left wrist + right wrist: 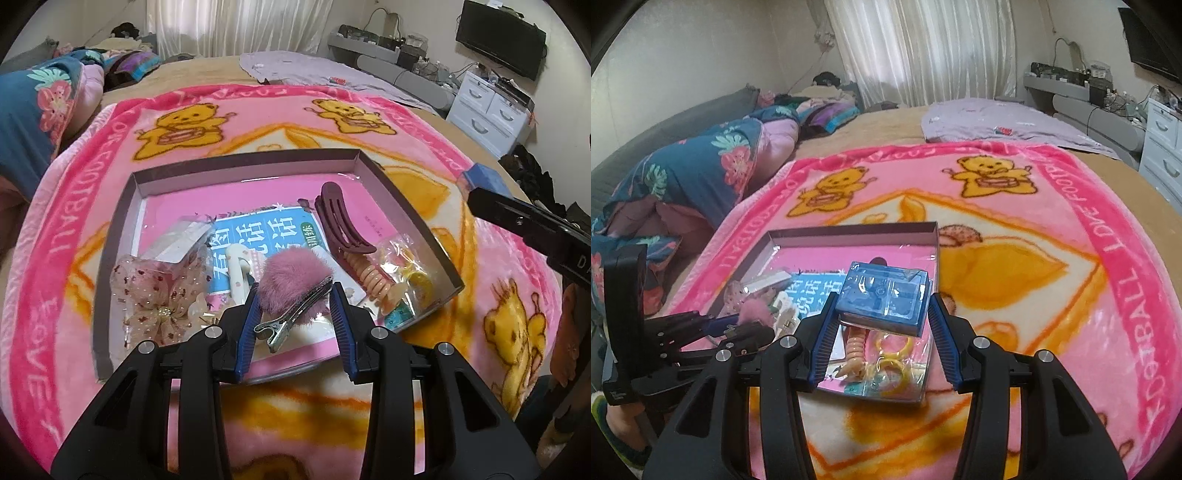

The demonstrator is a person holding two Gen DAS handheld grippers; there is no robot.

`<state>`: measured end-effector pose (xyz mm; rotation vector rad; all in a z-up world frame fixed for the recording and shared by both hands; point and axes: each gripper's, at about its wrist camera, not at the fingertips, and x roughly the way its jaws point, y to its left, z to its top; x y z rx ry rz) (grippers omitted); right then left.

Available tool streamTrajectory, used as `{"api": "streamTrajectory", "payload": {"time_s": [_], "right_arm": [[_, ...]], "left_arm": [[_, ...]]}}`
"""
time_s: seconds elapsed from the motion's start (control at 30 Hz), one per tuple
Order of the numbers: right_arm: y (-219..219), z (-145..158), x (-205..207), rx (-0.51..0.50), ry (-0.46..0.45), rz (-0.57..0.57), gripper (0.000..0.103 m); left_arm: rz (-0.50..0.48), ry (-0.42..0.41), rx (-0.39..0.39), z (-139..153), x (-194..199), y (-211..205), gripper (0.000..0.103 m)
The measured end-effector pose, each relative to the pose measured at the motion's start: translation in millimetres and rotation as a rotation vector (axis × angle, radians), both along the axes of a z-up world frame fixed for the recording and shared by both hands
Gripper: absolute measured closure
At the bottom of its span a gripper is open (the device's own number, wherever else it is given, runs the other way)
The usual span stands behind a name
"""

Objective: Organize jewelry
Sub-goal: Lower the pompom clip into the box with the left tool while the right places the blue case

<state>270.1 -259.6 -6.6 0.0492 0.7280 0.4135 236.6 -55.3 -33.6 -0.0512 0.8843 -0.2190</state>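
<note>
My left gripper [295, 293] is shut on a pink fluffy pom-pom hair clip [295, 277], whose metal clip end sticks out toward the camera, low over the near side of a shallow cardboard tray [243, 158]. In the tray lie a maroon claw clip [343, 221], a peach spiral hair tie [373, 280], a bag of colourful rings [410, 273], a sheer bow [159, 295] and a white clip [238, 273]. My right gripper [883, 301] is shut on a small clear-topped blue box [882, 295], held above the tray's [849, 229] right part.
The tray lies on a pink bear-print blanket [258, 110] spread over a bed. A folded floral quilt [701, 170] lies at the left and a lilac sheet [997, 118] at the back. White drawers [491, 107] stand beyond the bed's right edge.
</note>
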Motion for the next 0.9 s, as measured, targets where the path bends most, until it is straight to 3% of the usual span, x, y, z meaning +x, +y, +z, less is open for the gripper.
{"api": "streamTrajectory", "payload": {"time_s": [0.23,0.9], "right_arm": [[14,-21,18,-0.016,0.069,0.026,0.056],[26,-44,19,-0.026,0.138,0.068,0.056]], "left_arm": [[-0.002,0.013,0.011,-9,5,-1,0.074],[0.009,0.025,0.027,-14,5,4,0.068]]}}
